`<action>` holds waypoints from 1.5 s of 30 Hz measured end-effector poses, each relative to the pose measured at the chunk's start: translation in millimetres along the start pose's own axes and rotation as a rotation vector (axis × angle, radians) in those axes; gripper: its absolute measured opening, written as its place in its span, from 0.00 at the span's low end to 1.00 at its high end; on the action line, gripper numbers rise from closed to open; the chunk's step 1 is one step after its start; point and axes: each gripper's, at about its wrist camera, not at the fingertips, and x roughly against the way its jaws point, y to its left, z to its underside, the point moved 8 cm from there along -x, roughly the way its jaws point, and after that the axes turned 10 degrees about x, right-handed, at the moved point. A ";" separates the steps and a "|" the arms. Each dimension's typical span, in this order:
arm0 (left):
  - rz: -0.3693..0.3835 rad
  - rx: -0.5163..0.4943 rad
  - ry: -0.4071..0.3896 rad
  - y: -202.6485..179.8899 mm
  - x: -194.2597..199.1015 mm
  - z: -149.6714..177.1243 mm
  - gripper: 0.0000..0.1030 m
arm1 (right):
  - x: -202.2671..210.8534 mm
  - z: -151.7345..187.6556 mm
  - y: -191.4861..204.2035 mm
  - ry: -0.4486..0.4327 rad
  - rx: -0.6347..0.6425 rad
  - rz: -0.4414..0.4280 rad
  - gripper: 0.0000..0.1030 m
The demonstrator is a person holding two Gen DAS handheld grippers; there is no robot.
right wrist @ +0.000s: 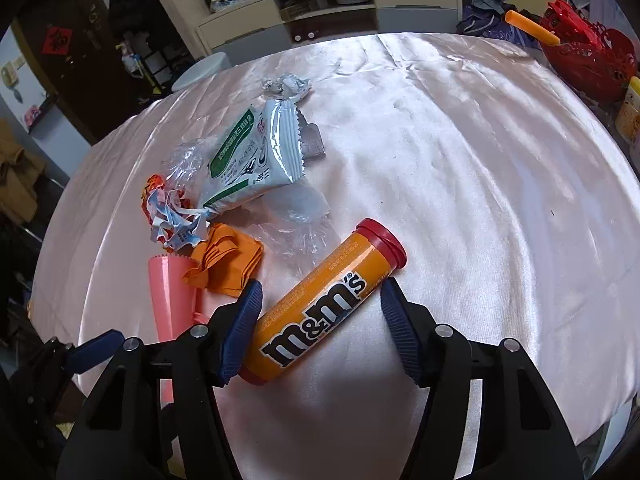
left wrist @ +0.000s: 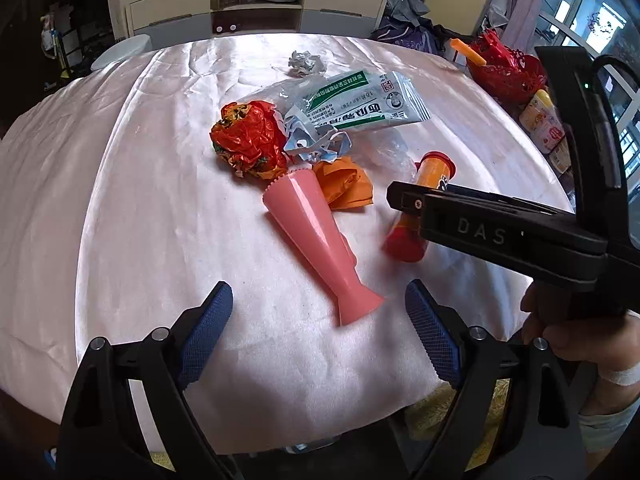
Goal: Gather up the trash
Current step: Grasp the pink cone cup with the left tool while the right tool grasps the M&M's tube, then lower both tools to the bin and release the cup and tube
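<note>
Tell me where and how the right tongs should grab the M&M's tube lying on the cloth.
Grip the M&M's tube mid-body, across its width, from above. It lies flat and slanted between the right tongs, so pads on its long round sides should hold better than on the red caps.

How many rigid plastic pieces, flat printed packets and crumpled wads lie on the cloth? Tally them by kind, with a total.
Rigid plastic pieces: 2 (M&M's tube, pink cone)
Flat printed packets: 1 (green-and-white packet)
Crumpled wads: 3 (red-orange wad, blue-white wad, silver wad)
Total: 6
</note>
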 end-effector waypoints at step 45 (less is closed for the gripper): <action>-0.036 0.002 -0.014 46.4 84.0 155.1 0.24 | 93.7 156.9 89.6 0.001 0.211 -0.158 0.29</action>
